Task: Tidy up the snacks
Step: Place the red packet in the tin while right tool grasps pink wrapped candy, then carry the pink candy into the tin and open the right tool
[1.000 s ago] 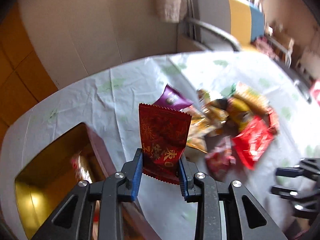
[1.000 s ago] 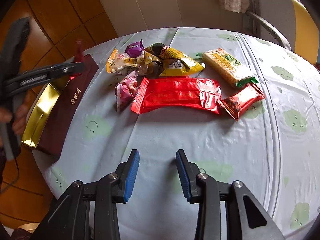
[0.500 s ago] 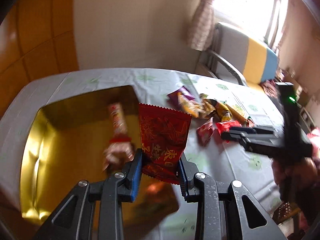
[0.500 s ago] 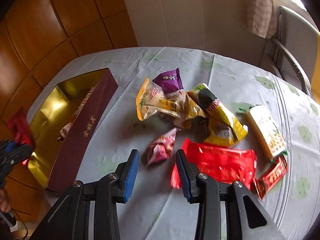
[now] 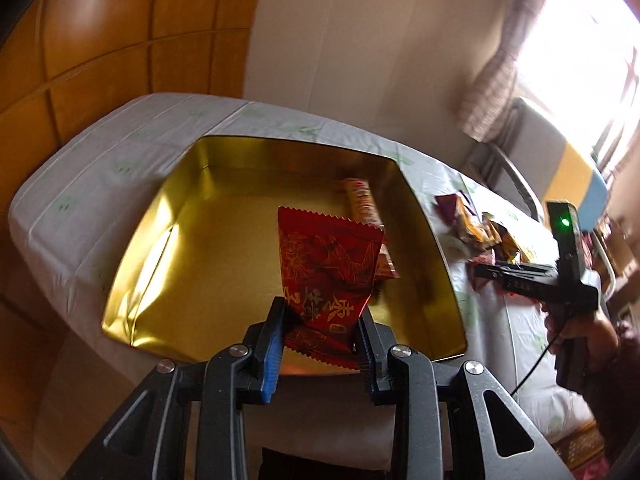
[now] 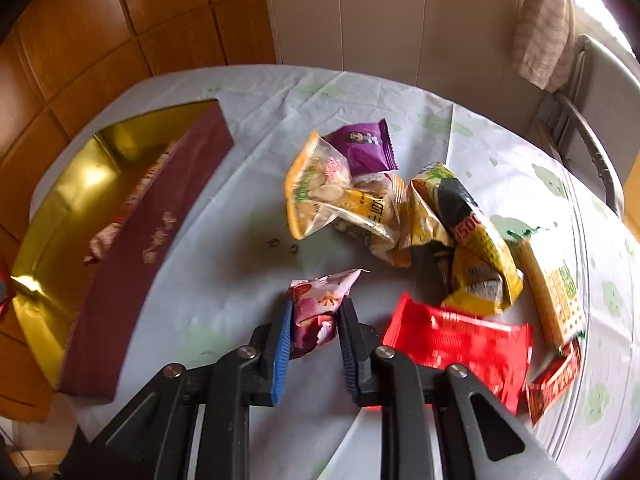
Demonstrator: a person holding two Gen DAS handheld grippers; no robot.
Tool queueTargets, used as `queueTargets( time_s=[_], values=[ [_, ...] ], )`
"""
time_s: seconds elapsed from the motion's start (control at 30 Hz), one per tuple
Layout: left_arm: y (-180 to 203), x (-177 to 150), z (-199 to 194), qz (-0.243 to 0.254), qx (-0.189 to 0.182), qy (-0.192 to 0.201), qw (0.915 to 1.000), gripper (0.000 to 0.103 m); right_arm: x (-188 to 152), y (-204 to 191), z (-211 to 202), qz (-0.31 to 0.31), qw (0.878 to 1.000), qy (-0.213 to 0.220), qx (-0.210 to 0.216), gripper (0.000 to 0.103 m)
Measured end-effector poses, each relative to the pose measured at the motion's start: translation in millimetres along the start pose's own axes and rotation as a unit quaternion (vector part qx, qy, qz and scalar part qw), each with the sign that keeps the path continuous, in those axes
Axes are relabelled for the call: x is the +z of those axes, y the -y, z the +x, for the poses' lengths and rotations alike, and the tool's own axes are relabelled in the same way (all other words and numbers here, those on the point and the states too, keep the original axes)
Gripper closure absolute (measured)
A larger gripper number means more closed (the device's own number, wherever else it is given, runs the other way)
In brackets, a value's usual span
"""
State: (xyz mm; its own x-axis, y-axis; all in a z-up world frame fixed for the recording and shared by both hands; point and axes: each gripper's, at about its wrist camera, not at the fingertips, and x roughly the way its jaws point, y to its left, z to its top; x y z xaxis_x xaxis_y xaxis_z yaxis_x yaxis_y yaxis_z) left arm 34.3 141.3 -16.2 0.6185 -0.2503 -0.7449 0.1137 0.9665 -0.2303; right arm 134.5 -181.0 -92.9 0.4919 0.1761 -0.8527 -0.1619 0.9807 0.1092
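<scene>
At the left edge of the round table with the pale, green-printed cloth (image 6: 248,92) stands an open square box, gold inside with dark red outer walls (image 6: 132,248). A long orange-and-red wrapped snack (image 5: 362,202) lies inside it along its right wall. The left gripper (image 5: 320,320) hangs above the near edge of the box, its blue-padded fingers (image 5: 274,344) closed narrow on the lower part of a flat red foil packet with gold printing (image 5: 326,268), which stands upright over the gold floor.

Right of the box, toward the middle of the table, the right gripper (image 6: 314,316) sits low over the cloth with its fingers (image 6: 282,340) set on either side of a small crumpled pink-and-white wrapped snack (image 6: 320,300). The pads touch or nearly touch the wrapper; whether they press it cannot be told. The snack rests on the cloth.

Beyond it lies a heap: a clear bag with orange edges and pale biscuits (image 6: 320,192), with a small purple packet (image 6: 366,148) at its far side, then a crumpled yellow-and-black bag (image 6: 468,240) touching it on the right. Near the table's front lies a long flat red foil wrapper (image 6: 460,340), just right of the right gripper. Toward the right edge lie a cream, green-printed rectangular packet (image 6: 554,292) and a small red stick-shaped packet (image 6: 554,380) at its near end.
</scene>
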Motion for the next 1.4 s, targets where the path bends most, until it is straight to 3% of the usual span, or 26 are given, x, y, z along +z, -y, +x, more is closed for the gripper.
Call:
queueTargets(
  time_s=[0.17, 0.27, 0.53, 0.7, 1.0, 1.1, 1.17, 1.4],
  values=[
    [-5, -1, 0, -0.013, -0.003, 0.001, 0.9999, 0.071, -29, -10, -32, 0.009, 0.999, 0.013, 0.037, 0.081],
    [-4, 0, 3, -0.030, -0.022, -0.008, 0.9993, 0.071, -48, -8, -46, 0.018, 0.999, 0.014, 0.048, 0.081],
    [11, 10, 25, -0.062, -0.080, -0.044, 0.9939, 0.070, -80, 3, -57, 0.043, 0.998, 0.015, 0.049, 0.081],
    [27, 16, 46, -0.068, -0.086, -0.072, 0.9913, 0.070, -86, 5, -54, 0.051, 0.997, 0.012, 0.050, 0.081],
    [49, 10, 70, -0.037, -0.069, -0.109, 0.9909, 0.070, -90, 9, -48, 0.064, 0.997, 0.007, 0.052, 0.081],
    [50, 6, 72, -0.033, -0.071, -0.116, 0.9901, 0.058, -91, 11, -48, 0.068, 0.996, 0.008, 0.056, 0.081],
    [51, 6, 70, -0.029, -0.063, -0.108, 0.9917, 0.052, -91, 11, -48, 0.072, 0.996, 0.009, 0.058, 0.081],
    [44, 5, 44, -0.014, 0.002, -0.053, 0.9985, 0.052, -93, 13, -49, 0.070, 0.996, 0.012, 0.058, 0.081]
  ],
)
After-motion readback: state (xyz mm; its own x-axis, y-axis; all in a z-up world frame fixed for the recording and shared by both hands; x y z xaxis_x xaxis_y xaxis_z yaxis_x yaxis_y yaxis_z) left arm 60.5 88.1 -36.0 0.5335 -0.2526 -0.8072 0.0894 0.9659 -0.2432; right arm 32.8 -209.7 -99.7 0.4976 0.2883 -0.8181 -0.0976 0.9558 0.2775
